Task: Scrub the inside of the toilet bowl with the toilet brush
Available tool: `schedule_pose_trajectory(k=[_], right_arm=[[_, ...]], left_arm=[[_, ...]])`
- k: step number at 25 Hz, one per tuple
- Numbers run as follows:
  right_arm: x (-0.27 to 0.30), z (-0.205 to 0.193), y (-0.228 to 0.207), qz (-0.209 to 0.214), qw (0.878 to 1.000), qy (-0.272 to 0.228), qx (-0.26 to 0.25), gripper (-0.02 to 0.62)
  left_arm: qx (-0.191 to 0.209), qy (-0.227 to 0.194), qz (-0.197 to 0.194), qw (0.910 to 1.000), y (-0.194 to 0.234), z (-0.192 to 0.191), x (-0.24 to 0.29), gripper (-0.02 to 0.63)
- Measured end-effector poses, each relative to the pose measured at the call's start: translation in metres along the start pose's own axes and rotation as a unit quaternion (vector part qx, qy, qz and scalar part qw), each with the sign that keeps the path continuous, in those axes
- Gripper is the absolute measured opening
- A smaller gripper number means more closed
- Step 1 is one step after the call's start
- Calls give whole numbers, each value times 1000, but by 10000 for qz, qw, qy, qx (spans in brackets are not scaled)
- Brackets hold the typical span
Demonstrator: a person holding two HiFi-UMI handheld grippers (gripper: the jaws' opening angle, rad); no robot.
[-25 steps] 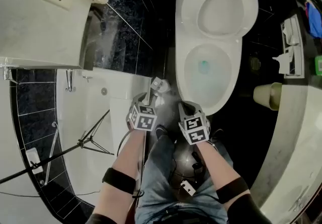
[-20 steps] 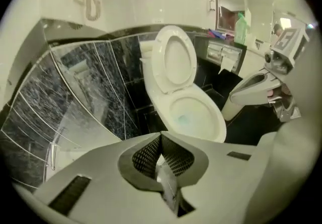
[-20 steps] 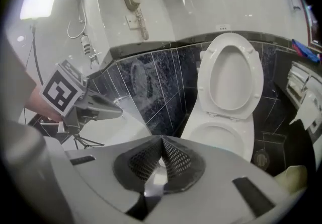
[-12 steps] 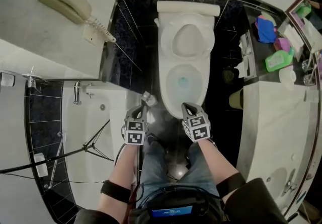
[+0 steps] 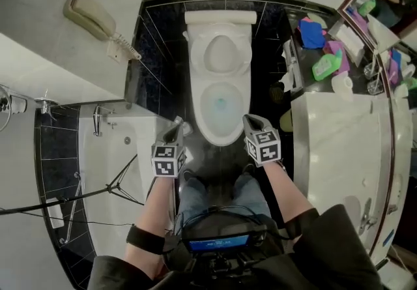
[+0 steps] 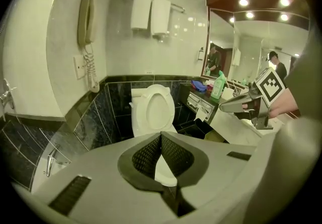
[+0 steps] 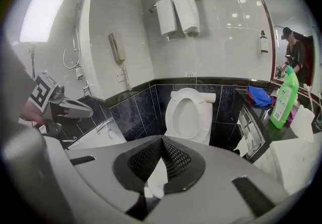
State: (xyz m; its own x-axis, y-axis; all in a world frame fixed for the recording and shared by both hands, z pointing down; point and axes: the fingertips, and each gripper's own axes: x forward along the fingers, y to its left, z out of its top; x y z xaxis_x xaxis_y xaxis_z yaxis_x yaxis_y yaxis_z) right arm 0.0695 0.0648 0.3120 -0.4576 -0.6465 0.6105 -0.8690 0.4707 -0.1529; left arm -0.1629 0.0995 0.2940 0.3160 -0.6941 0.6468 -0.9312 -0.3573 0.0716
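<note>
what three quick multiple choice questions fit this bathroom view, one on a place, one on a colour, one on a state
1. Where is the wall phone?
A. on the wall to the left of the toilet
B. lying on the floor
C. resting on the toilet tank

2. What colour is the tall bottle to the right of the toilet?
A. red
B. black
C. green

3. How does the toilet seat stand?
A. down over the bowl
B. raised upright against the tank
C. taken off and lying on the floor

Answers:
1 A: the right gripper view shows the handset hanging on the pale wall, left of the toilet.
2 C: its body is bright green in the right gripper view.
3 B: the seat ring stands upright and the bowl is open.
</note>
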Motion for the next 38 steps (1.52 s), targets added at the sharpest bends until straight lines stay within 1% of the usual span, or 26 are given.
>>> schedule_pose_trajectory(k=[3, 8, 15, 19, 24, 38], right_arm=[[-25, 11, -12, -43, 10000, -64, 34, 8], [-51, 13, -31, -226, 9994, -170, 182, 6], [-80, 9, -42, -407, 9978, -299, 428, 6], [-88, 2, -48, -506, 9973, -282, 461, 5], [-89, -10, -60, -608, 9970, -221, 431, 5], [-93, -23, -59, -587, 9970, -138, 480, 5]], left_arm=[[14, -116, 9, 9999, -7, 16, -10, 5], [67, -319, -46, 9995, -13, 42, -27, 5], [269, -428, -213, 9985, -29, 54, -35, 5], [299, -451, -236, 9983, -34, 53, -36, 5], [226, -405, -164, 9988, -34, 50, -34, 5], [246, -229, -200, 9992, -43, 35, -32, 5]])
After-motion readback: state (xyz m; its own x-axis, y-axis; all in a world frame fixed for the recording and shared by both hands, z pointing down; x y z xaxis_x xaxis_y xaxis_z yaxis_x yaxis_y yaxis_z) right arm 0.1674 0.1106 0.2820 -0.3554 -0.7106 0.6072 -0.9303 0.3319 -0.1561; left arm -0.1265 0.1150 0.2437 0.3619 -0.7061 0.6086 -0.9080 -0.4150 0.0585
